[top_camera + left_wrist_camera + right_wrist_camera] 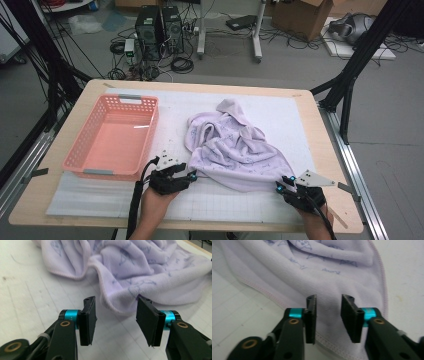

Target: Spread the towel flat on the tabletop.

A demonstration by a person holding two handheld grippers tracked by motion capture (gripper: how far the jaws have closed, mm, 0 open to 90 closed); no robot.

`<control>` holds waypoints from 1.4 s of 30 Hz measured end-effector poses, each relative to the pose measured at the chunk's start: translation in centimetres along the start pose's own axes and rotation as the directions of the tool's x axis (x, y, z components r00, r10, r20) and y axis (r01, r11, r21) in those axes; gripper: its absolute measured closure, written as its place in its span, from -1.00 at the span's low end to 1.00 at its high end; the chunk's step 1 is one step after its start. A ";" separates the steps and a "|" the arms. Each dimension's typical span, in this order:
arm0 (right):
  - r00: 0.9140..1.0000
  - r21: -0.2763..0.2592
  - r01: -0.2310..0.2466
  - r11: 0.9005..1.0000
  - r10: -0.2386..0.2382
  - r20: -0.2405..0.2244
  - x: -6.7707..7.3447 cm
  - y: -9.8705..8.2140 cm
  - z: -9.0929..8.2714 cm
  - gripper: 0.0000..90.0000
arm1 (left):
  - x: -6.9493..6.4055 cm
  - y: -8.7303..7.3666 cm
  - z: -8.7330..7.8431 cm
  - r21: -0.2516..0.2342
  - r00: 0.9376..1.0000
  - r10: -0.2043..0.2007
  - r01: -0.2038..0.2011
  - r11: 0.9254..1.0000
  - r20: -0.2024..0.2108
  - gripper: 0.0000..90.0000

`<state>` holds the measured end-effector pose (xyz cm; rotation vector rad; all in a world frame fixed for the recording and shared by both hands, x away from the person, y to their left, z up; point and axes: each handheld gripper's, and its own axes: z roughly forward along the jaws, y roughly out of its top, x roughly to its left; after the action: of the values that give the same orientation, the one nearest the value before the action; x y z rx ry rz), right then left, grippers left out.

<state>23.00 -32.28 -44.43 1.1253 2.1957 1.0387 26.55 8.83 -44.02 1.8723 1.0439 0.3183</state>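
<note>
White matting covers the table (320, 150), and on it a crumpled lilac towel (235, 150) lies right of centre. Left gripper (116, 313) stands apart-jawed just before its near fold, gripping nothing. Right gripper (328, 315) gapes over the hem, pads clear. Pink basket (112, 137) sits left; print on the towel unreadable.

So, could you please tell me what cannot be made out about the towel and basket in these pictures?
- The towel: its full shape and underside, hidden by its own folds, high view.
- Its blue print: cut off at the top edge, right gripper view; blurred in the left gripper view.
- The basket: its near wall's outside, facing away, high view.
- The person's forearms: cut off at the bottom edge, high view.
</note>
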 end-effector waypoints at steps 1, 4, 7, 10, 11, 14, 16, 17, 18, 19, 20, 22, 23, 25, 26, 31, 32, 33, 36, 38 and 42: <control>1.000 0.001 -0.012 1.000 0.012 -0.003 0.1 0.0 0.1 0.26 | 0.0 -0.1 0.2 0.008 1.000 0.004 -0.004 1.000 0.002 0.22; 1.000 0.033 -0.009 0.999 0.010 -0.015 0.3 -0.2 0.9 0.27 | -0.4 -0.3 1.5 0.049 1.000 0.015 -0.016 0.999 0.016 0.56; 0.998 0.031 -0.012 0.999 0.014 -0.065 0.4 -0.2 0.8 0.74 | -0.8 -0.3 1.6 0.036 0.999 0.032 -0.032 0.999 0.011 0.86; 0.994 0.046 0.016 0.999 -0.011 -0.108 0.8 -0.1 0.6 0.90 | -0.9 -0.2 0.4 0.021 0.999 0.037 -0.037 0.999 0.018 0.87; 0.990 0.050 0.011 0.999 -0.004 -0.144 0.8 -0.1 0.4 0.90 | -0.8 -0.2 -0.3 0.015 0.999 0.036 -0.036 0.999 0.021 0.87; 0.977 0.040 0.006 0.999 0.003 -0.213 1.0 -0.3 -0.5 0.90 | -0.5 0.0 -2.4 -0.012 0.999 0.025 -0.025 1.000 0.031 0.88; 0.960 0.016 -0.003 1.000 0.008 -0.281 1.5 -0.2 -1.7 0.90 | -0.6 0.3 -3.7 -0.027 0.998 0.050 -0.050 0.998 0.026 0.87; 0.960 0.016 -0.003 1.000 0.008 -0.281 1.5 -0.2 -1.7 0.90 | -0.7 0.4 -4.3 -0.035 0.998 0.058 -0.057 0.998 0.028 0.87; 0.954 0.008 0.002 1.000 0.000 -0.298 1.7 -0.1 -2.2 0.90 | -0.8 0.6 -4.8 -0.047 0.998 0.054 -0.052 0.998 0.035 0.87; 0.939 -0.009 0.004 1.000 -0.007 -0.344 2.1 0.1 -2.9 0.90 | -0.8 0.8 -5.3 -0.061 0.998 0.049 -0.047 0.997 0.038 0.87; 0.939 -0.009 0.004 1.000 -0.007 -0.344 2.1 0.1 -2.9 0.90 | -0.7 1.0 -5.6 -0.073 0.998 0.045 -0.042 0.996 0.039 0.87; 0.921 -0.040 -0.015 0.999 -0.002 -0.390 2.3 0.1 -3.4 0.87 | -0.3 1.4 -5.7 -0.083 0.999 0.025 -0.021 0.996 0.048 0.86; 0.920 -0.039 -0.022 0.999 0.005 -0.391 2.3 0.0 -3.4 0.85 | -0.1 1.6 -5.4 -0.073 0.999 0.018 -0.015 0.997 0.049 0.84; 0.927 -0.043 -0.040 0.998 0.021 -0.375 2.0 0.0 -3.2 0.60 | 0.1 1.9 -4.1 -0.032 0.999 0.011 -0.009 0.999 0.051 0.78; 0.927 -0.052 -0.071 0.996 0.047 -0.371 1.8 0.1 -3.1 0.52 | 0.2 2.0 -3.3 -0.015 0.999 0.003 -0.002 1.000 0.050 0.70; 0.955 -0.143 -0.165 0.976 0.123 -0.268 0.0 0.7 -3.1 0.25 | 0.3 2.3 -0.2 0.020 0.999 -0.011 0.010 1.000 0.036 0.58; 0.968 -0.126 -0.157 0.979 0.128 -0.214 -0.3 0.7 -2.8 0.20 | 0.2 2.4 0.6 0.032 0.999 -0.016 0.015 0.999 0.035 0.57; 0.981 -0.093 -0.150 0.984 0.137 -0.140 -0.8 0.9 -1.8 0.17 | 0.1 2.4 1.2 0.042 0.999 -0.017 0.015 0.999 0.038 0.55; 0.993 -0.023 -0.109 0.994 0.108 -0.045 -1.3 1.4 1.0 0.06 | -0.2 2.7 2.8 0.063 0.999 -0.018 0.015 0.998 0.038 0.52; 0.997 -0.010 -0.074 0.997 0.074 -0.035 -1.5 2.1 2.9 -0.04 | -0.3 2.9 3.7 0.068 1.000 -0.013 0.011 0.998 0.028 0.50; 0.999 0.031 -0.012 0.999 0.013 -0.029 -1.6 4.0 6.2 0.02 | -0.3 2.8 4.7 0.066 1.000 -0.021 0.020 0.998 0.014 0.49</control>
<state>30.05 -29.50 -44.97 1.1464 2.2373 1.0358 30.70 5.18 -44.11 1.9185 1.0740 0.2606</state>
